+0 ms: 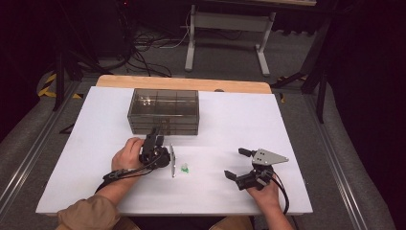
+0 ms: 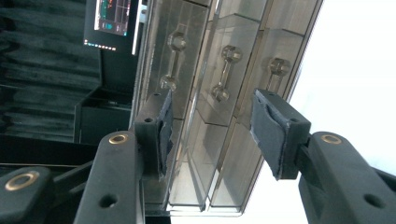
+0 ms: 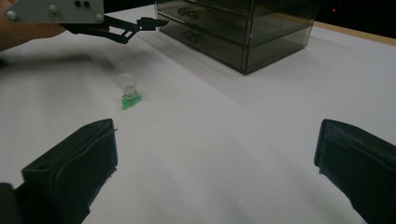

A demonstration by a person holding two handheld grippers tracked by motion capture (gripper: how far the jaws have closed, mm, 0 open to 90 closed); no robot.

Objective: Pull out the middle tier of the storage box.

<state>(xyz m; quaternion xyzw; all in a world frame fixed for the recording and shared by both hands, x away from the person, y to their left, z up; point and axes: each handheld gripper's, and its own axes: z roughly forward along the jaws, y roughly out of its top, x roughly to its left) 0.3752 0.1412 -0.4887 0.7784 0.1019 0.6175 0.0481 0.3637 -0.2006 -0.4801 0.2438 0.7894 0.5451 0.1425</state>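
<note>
Drawers of the smoky cabinet [image 1: 163,111] face the left claw [image 2: 212,126], jaws apart near a handle [image 2: 222,74] (turned sideways); square up first. Right claw [image 1: 242,164] idles agape by the green-based bulb [image 3: 128,91] on the bench [image 1: 230,129]

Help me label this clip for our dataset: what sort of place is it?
Probably a lab or recording studio, not a home. A bare white table stands amid dark curtains, with cables strewn on the floor behind, and a lit monitor glows beyond the smoky plastic drawer unit.
</note>
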